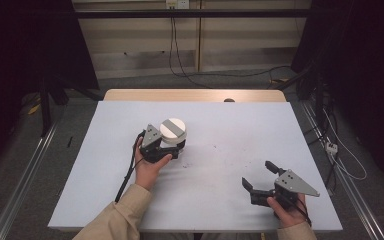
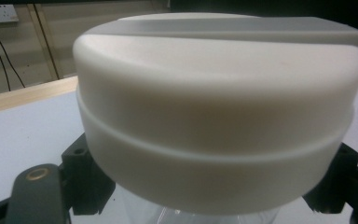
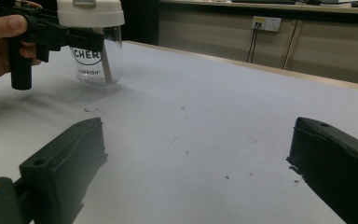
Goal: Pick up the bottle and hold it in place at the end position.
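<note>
A clear glass jar (image 1: 172, 131) with a white lid (image 2: 219, 116) and printed lettering (image 3: 89, 56) stands upright at the middle left of the white table mat (image 1: 230, 125). My left gripper (image 1: 178, 145) is shut on the jar just under the lid, with one jaw on either side of the neck. I cannot tell whether the jar's base touches the mat or hangs just above it. My right gripper (image 1: 258, 176) rests near the front right of the mat, its jaws (image 3: 196, 172) wide open with nothing between them.
Small dark specks (image 3: 177, 140) mark the mat between the two grippers. A wooden table edge (image 1: 195, 95) runs behind the mat. Cables (image 1: 180, 65) and a power strip (image 1: 331, 147) lie on the floor beyond and to the right.
</note>
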Action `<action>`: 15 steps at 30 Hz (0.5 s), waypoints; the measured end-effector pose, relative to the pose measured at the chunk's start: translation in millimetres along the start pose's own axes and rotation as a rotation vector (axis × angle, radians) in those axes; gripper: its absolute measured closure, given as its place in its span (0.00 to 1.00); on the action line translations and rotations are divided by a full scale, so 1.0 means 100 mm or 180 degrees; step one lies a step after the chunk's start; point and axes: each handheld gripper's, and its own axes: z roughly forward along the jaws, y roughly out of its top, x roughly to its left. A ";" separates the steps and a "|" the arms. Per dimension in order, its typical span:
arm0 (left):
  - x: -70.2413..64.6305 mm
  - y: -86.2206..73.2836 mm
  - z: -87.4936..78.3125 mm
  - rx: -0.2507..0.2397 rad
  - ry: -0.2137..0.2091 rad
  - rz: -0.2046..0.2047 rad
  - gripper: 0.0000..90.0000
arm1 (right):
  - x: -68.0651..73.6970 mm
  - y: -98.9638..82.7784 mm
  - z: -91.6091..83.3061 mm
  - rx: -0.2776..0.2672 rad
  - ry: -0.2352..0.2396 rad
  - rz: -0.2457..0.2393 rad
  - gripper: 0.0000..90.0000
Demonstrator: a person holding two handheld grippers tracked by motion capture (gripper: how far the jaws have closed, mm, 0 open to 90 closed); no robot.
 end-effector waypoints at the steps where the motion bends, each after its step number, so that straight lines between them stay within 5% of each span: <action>1: 0.00 0.01 0.01 -0.0012 0.0001 0.0006 0.21 | 0.00 0.00 0.00 0.0000 0.0001 0.0003 0.03; 15: -0.01 0.06 0.15 -0.0016 -0.0048 -0.0011 0.21 | -0.01 0.00 0.01 0.0001 -0.0003 0.0016 0.03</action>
